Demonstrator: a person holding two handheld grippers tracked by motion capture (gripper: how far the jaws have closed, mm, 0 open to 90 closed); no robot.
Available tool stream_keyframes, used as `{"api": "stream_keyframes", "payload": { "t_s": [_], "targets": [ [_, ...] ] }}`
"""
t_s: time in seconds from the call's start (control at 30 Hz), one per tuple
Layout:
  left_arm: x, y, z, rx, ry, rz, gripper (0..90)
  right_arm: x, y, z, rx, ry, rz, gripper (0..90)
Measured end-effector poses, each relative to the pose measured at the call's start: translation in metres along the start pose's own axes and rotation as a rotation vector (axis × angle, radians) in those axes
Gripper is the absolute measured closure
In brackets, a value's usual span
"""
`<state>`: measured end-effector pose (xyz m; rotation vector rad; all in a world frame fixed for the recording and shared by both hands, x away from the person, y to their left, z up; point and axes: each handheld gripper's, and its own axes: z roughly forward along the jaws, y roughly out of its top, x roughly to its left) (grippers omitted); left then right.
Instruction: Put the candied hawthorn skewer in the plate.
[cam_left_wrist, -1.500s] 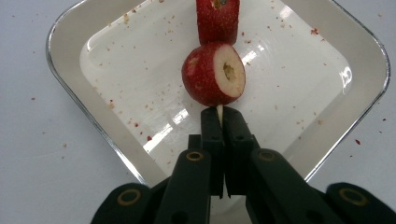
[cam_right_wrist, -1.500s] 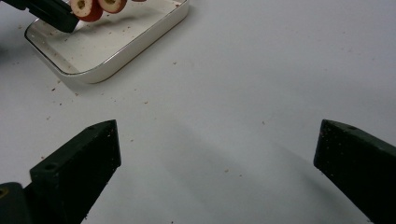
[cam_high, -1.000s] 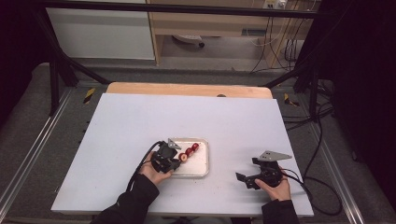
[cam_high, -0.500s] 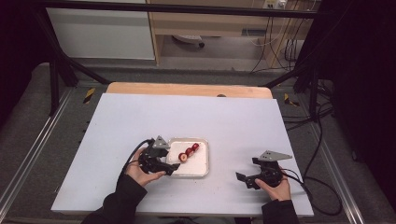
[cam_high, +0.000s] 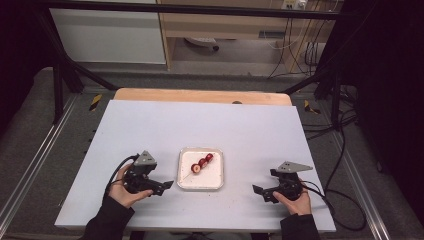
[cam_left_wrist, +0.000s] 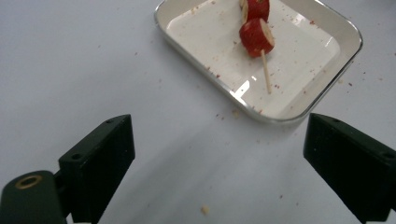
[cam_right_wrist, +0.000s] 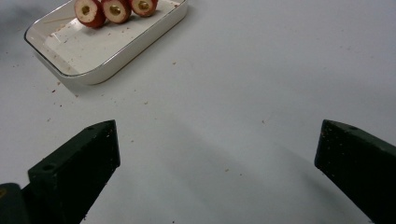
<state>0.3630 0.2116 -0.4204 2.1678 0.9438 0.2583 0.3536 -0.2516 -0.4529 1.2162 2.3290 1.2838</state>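
A shallow white rectangular tray with rounded corners (cam_high: 216, 181) sits on the pale table (cam_high: 150, 125) between my two hands. In it lies a thin wooden skewer carrying three red round fruit slices with pale centres (cam_high: 202, 163), the bare stick end (cam_left_wrist: 265, 71) resting on the tray floor among reddish crumbs. My left gripper (cam_high: 161, 186) sits just beside the tray's left edge, jaws spread wide and empty. My right gripper (cam_high: 263, 192) rests farther off to the right, also wide apart, holding nothing.
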Motion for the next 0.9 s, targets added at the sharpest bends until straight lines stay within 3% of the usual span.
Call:
{"api": "stream_keyframes", "payload": {
  "t_s": [0.3,0.5,0.67,0.9],
  "targets": [
    [0.021,-0.037,-0.016,-0.056,0.022,-0.064,8.2,0.000,-0.001,0.001,0.011,0.002,-0.007,0.6],
    [0.031,-0.055,-0.023,-0.083,0.037,-0.078,8.2,0.001,-0.001,0.001,0.020,0.005,-0.001,0.6],
    [0.036,-0.063,-0.025,-0.085,0.064,-0.069,8.0,0.001,-0.002,0.001,0.027,0.006,-0.011,0.5],
    [0.036,-0.064,-0.024,-0.083,0.066,-0.062,8.0,0.003,-0.003,0.001,0.029,0.011,-0.007,0.5]
  ]
}}
